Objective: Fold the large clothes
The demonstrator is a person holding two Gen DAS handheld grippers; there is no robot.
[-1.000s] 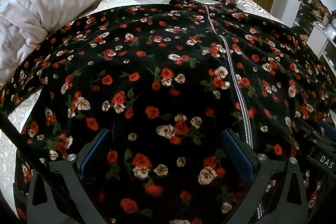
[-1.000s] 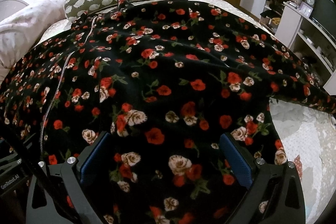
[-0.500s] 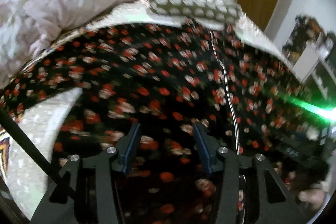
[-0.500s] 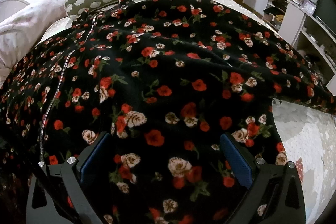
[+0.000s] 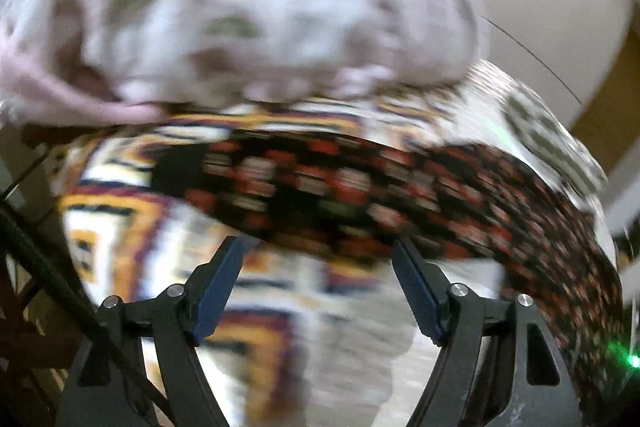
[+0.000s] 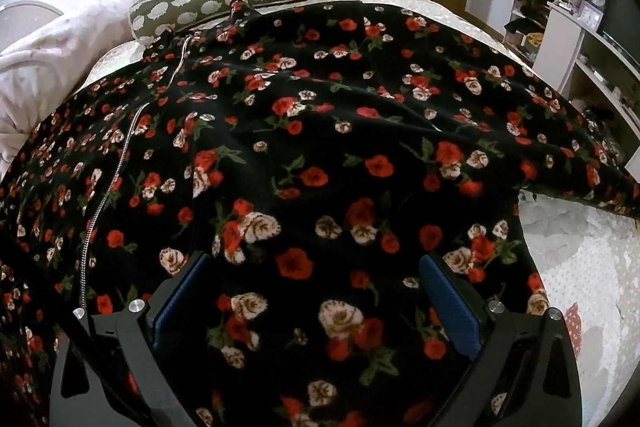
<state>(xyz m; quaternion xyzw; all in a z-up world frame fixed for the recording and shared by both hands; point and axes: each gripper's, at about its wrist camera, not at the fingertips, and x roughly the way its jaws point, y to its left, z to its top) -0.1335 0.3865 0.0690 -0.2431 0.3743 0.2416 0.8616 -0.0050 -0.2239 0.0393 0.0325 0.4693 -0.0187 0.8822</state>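
The robe (image 6: pixel 320 155), black with red and cream roses, lies spread flat across the bed (image 6: pixel 592 267) with its zip (image 6: pixel 116 175) running away to the left of the right tongs (image 6: pixel 316 303), the collar end up by the bolster pillow (image 6: pixel 228 3) far ahead. That flat, face-up spread looks deliberate – a big garment wants to be laid out whole before any edge is brought over. The right tongs hang low above the hem end with jaws wide apart and nothing between them, cloth filling the gap beneath; whether the pads touch the fabric cannot be told. The left tongs (image 5: pixel 318 291) are likewise gaping and empty, but their view is smeared with blur, so detail is poor. Just ahead of them a long strip of the same rose cloth, probably a sleeve (image 5: pixel 320 195), stretches sideways over the patterned bedcover (image 5: pixel 120 227), and beyond it rises a heap of pale pink duvet (image 5: pixel 240 7). Pointing at that strip makes sense if the sleeve is the first part to be folded inward – that is a guess from the aim alone. No fold shows anywhere yet, so the task seems barely begun. The plush cloth looks thick and heavy, likely to drag if pinched at only one point.
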